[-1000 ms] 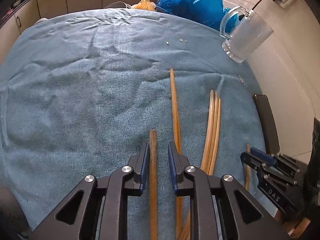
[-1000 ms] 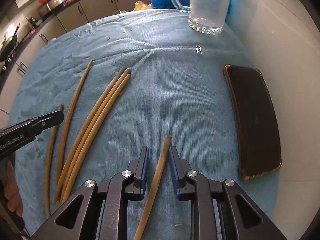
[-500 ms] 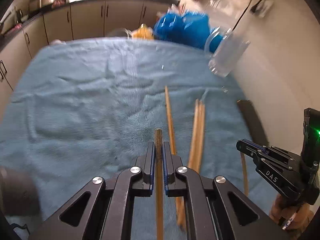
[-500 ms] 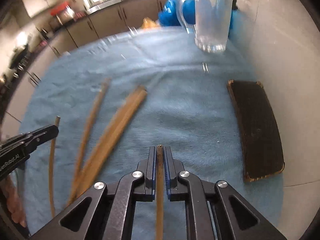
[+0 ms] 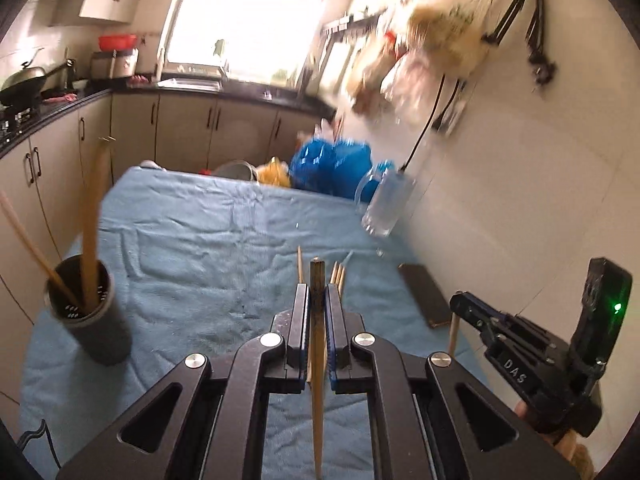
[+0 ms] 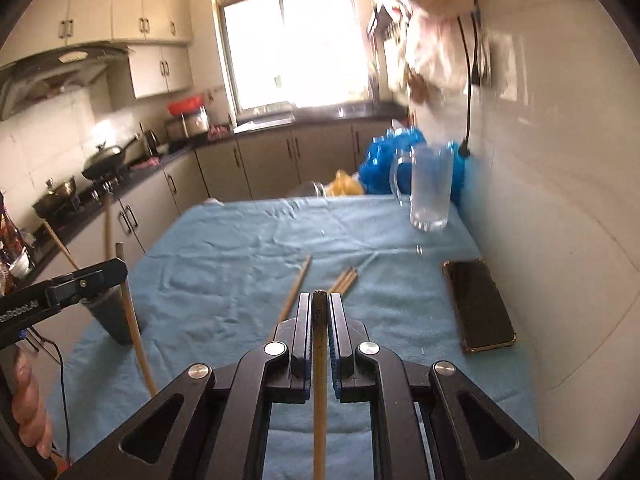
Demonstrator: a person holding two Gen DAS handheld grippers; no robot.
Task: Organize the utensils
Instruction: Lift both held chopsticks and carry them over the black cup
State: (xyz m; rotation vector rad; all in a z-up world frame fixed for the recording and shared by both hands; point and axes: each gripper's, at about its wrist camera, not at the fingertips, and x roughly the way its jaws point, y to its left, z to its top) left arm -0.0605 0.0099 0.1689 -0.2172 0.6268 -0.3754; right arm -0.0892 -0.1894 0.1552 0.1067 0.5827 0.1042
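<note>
My left gripper [image 5: 317,292] is shut on a wooden chopstick [image 5: 318,400], lifted off the blue towel [image 5: 208,240]. My right gripper [image 6: 320,300] is shut on another chopstick [image 6: 319,400], also in the air. In the right wrist view the left gripper [image 6: 116,270] shows at the left edge with its chopstick [image 6: 134,328] hanging down. A dark holder cup [image 5: 100,336] stands at the towel's left edge with several chopsticks [image 5: 90,220] upright in it. A single chopstick [image 6: 296,288] and a bundle of three [image 6: 344,280] lie on the towel ahead.
A black phone [image 6: 478,304] lies near the right wall. A glass mug [image 6: 432,192] stands at the far right, with blue bags [image 6: 380,168] behind it. Kitchen cabinets and a stove run along the left. A person's hand [image 6: 28,400] grips the left tool.
Both grippers closed on the chopsticks that lay between their fingers, then rose off the towel and tilted up. The holder cup has come into view.
</note>
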